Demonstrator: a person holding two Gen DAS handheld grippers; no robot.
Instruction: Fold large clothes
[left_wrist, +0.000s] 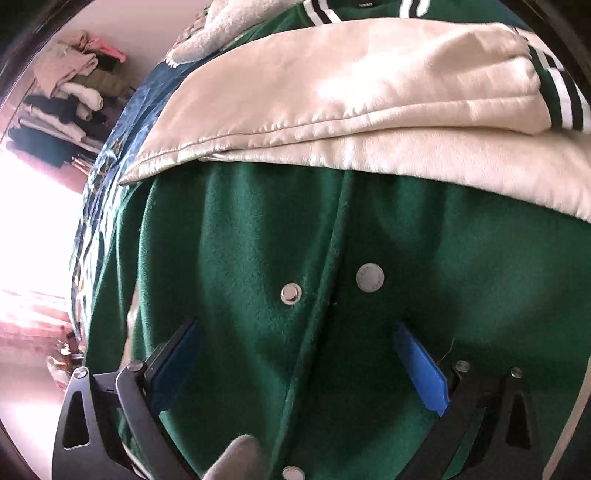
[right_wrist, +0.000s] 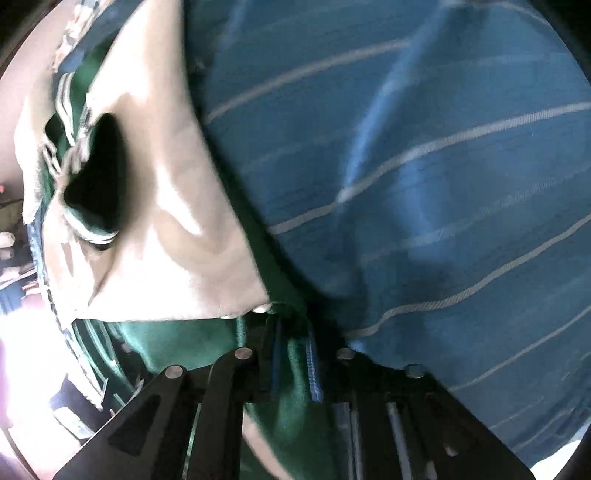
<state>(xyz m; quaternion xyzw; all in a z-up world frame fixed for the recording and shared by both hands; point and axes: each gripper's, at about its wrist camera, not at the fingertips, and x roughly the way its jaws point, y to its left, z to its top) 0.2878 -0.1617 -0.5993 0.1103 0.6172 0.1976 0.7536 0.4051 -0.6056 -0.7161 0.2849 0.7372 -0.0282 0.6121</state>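
A green varsity jacket (left_wrist: 240, 236) with silver snap buttons (left_wrist: 370, 277) lies spread on the bed, its cream sleeves (left_wrist: 351, 96) folded across the body. My left gripper (left_wrist: 295, 343) is open, its blue pads (left_wrist: 421, 365) spread wide just above the green front placket. In the right wrist view my right gripper (right_wrist: 293, 354) is shut on a fold of the green jacket (right_wrist: 295, 398) near its edge. A cream sleeve (right_wrist: 166, 229) with a striped cuff (right_wrist: 92, 229) lies left of it.
A blue bed cover with pale stripes (right_wrist: 443, 184) lies under the jacket. A fluffy white item (left_wrist: 210, 33) lies at the far end of the bed. Piled and hanging clothes (left_wrist: 70, 96) stand by the wall at left, beside a bright window (left_wrist: 33, 221).
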